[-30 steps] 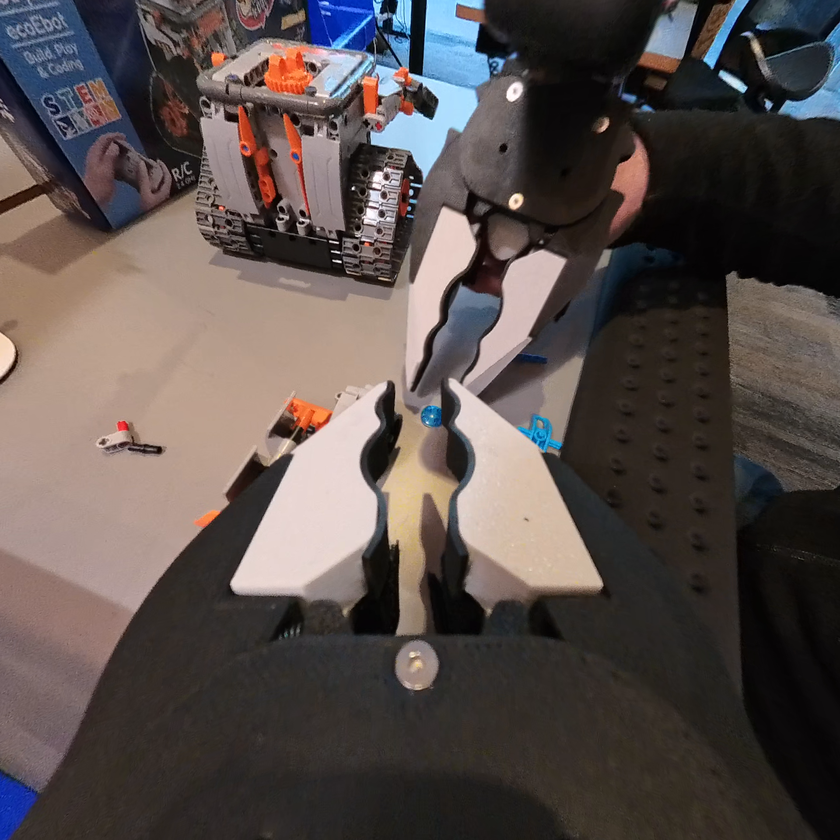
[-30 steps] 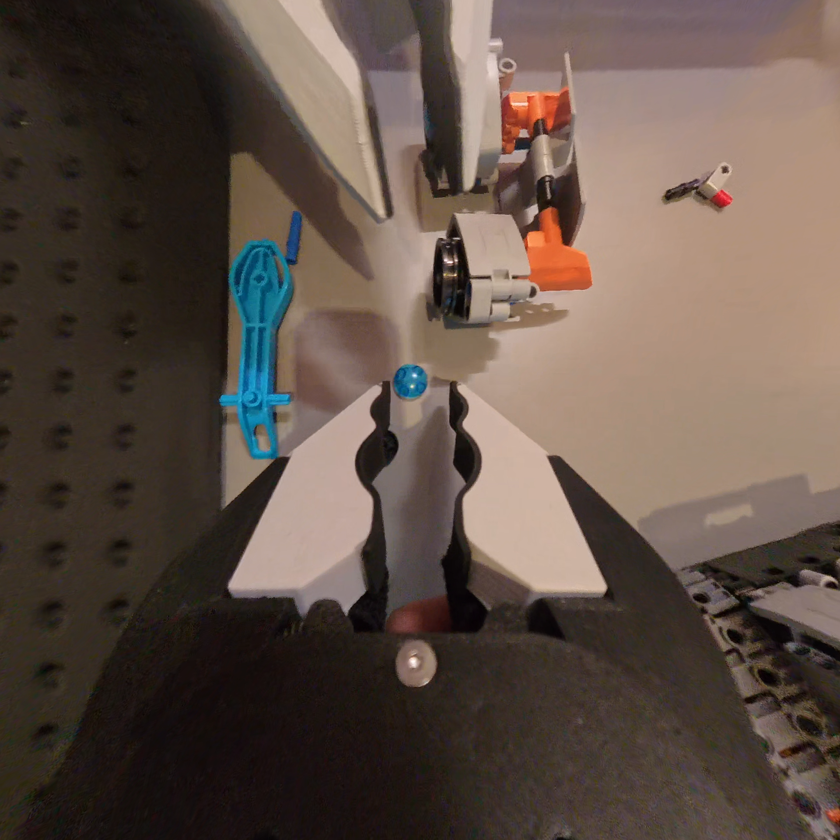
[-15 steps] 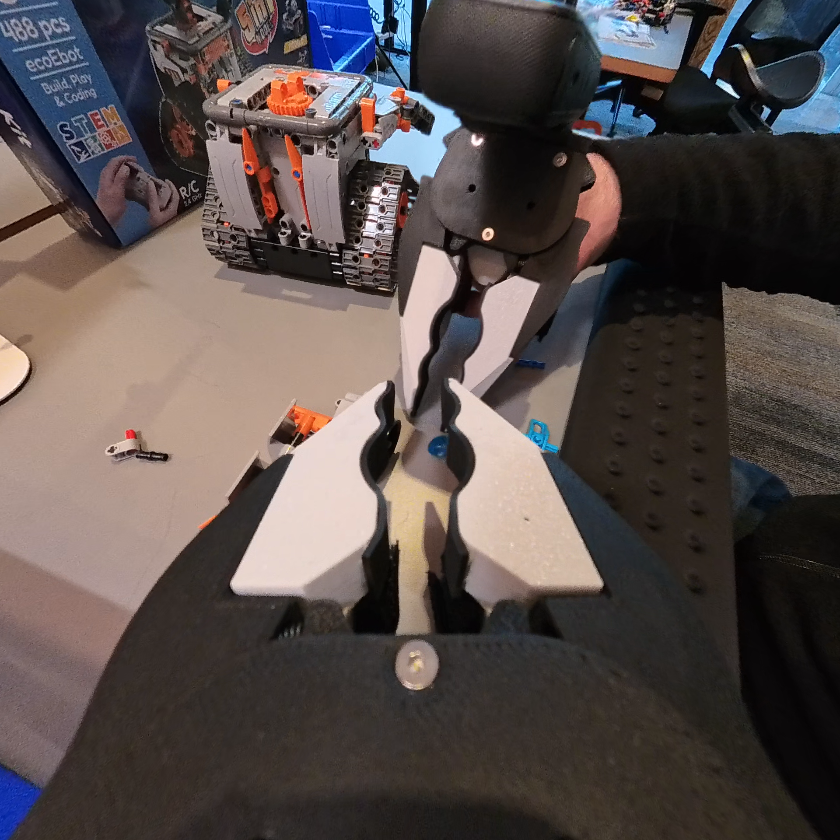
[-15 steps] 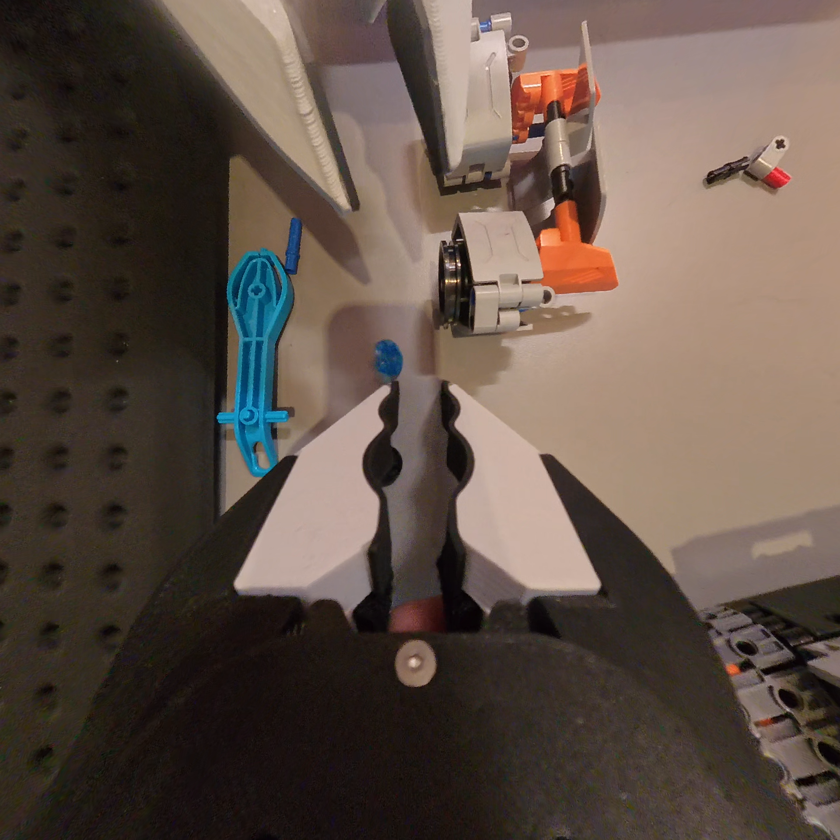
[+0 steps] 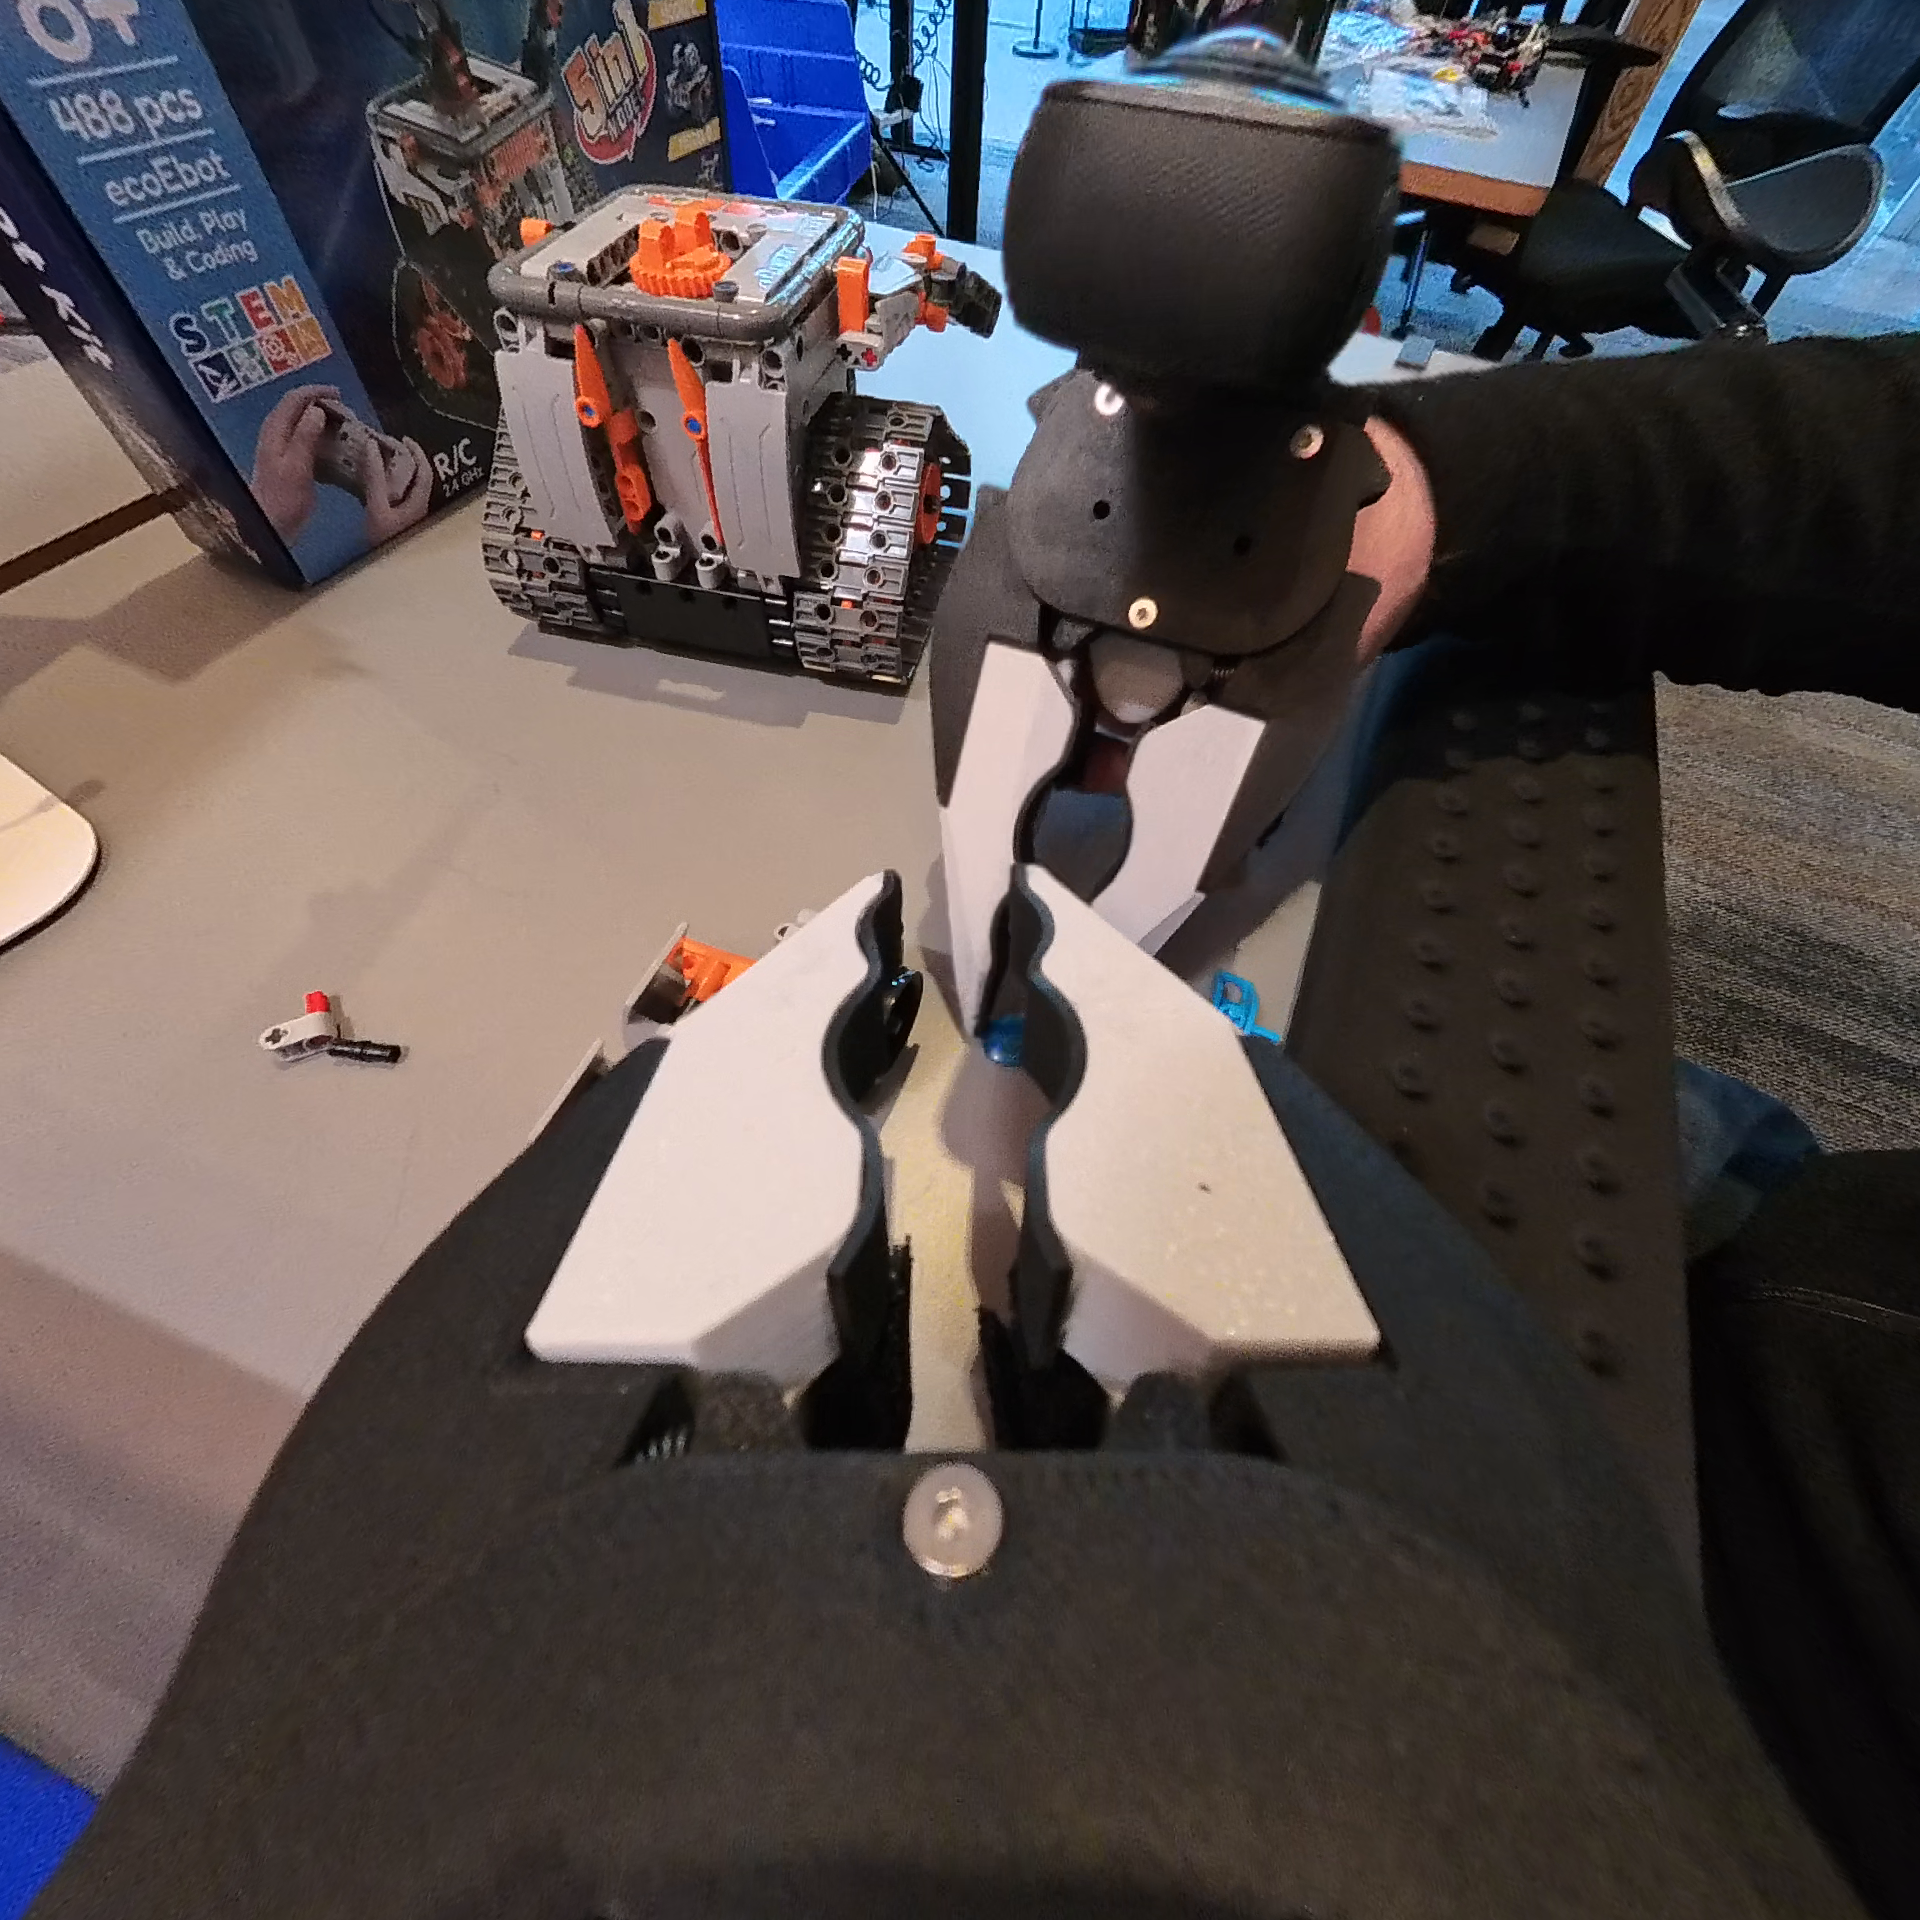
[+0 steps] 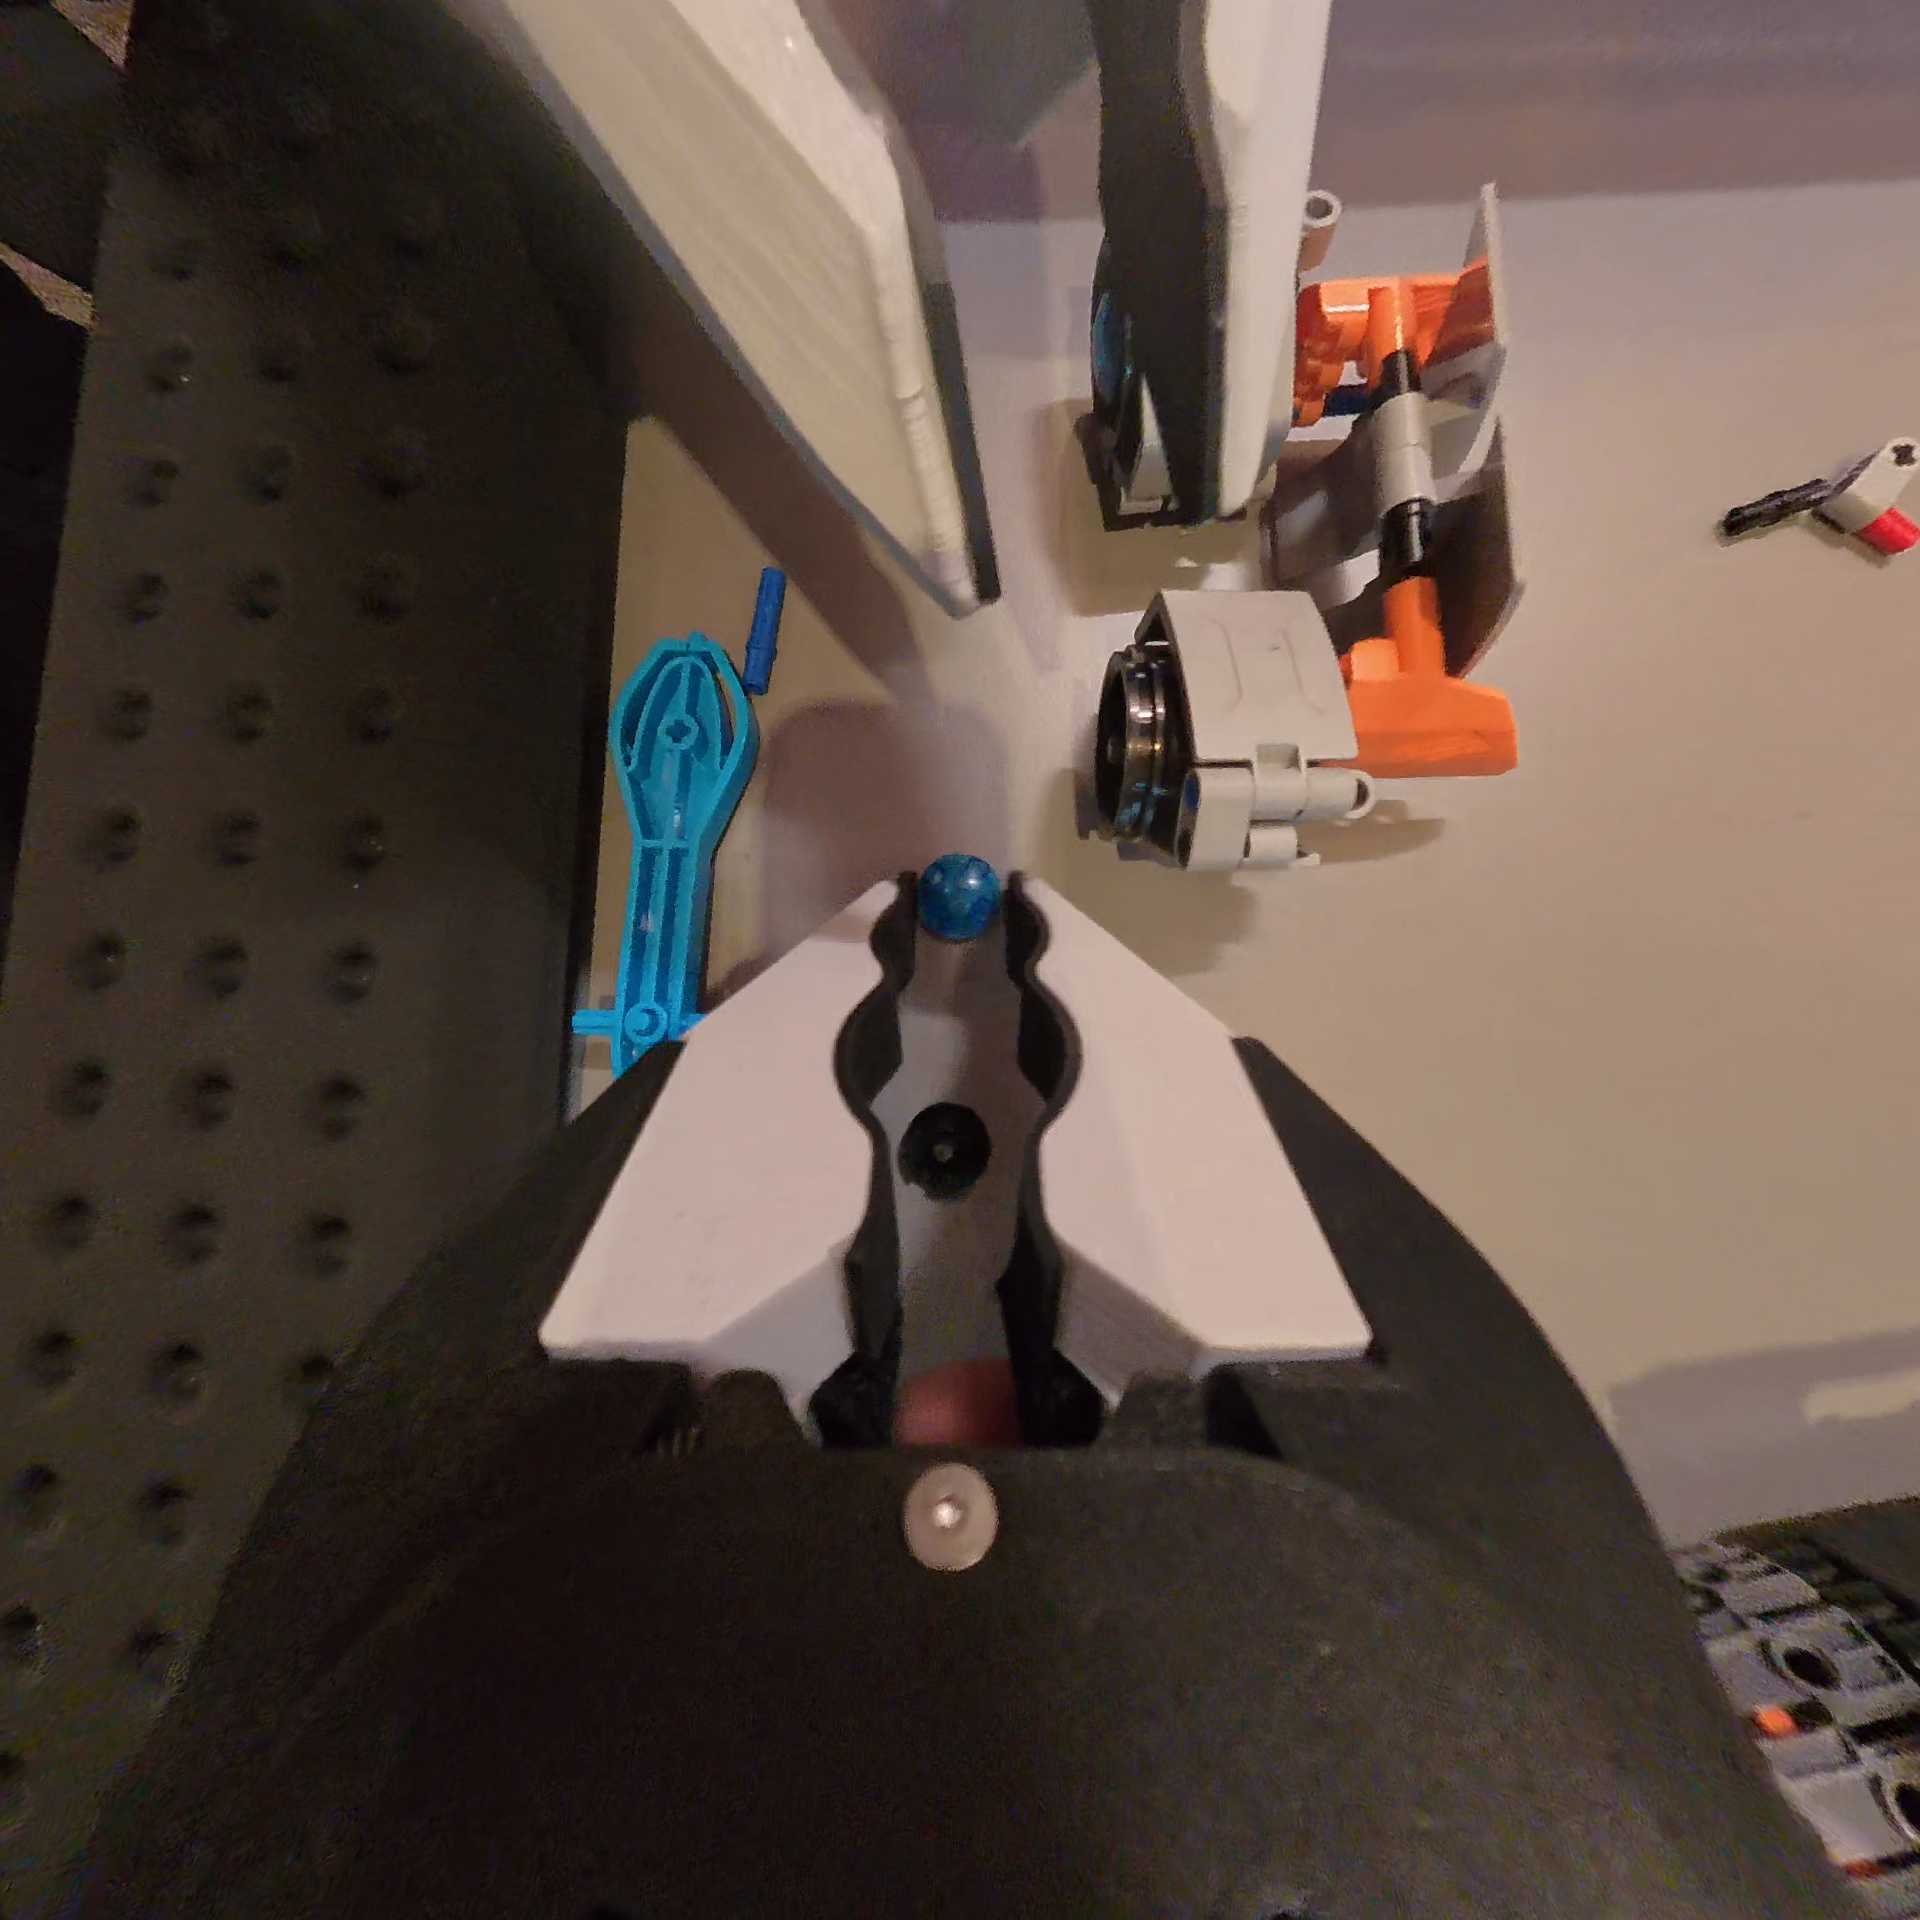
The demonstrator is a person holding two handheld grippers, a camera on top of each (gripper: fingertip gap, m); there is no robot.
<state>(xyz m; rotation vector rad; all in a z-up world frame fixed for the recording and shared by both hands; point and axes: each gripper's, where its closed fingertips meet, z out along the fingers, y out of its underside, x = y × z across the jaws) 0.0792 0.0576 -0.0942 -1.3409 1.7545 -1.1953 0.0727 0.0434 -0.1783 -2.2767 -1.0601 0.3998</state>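
A grey desk (image 5: 312, 790) carries a tracked brick-built robot (image 5: 707, 436), with office chairs behind. Well in front of that robot, the right tongs (image 6: 958, 891) point steeply down, their tips pinching a small blue ball (image 6: 958, 898); a firm, centred squeeze seems wise since it could roll. The left tongs (image 5: 956, 904) hover level, parted and empty, just beside the ball.
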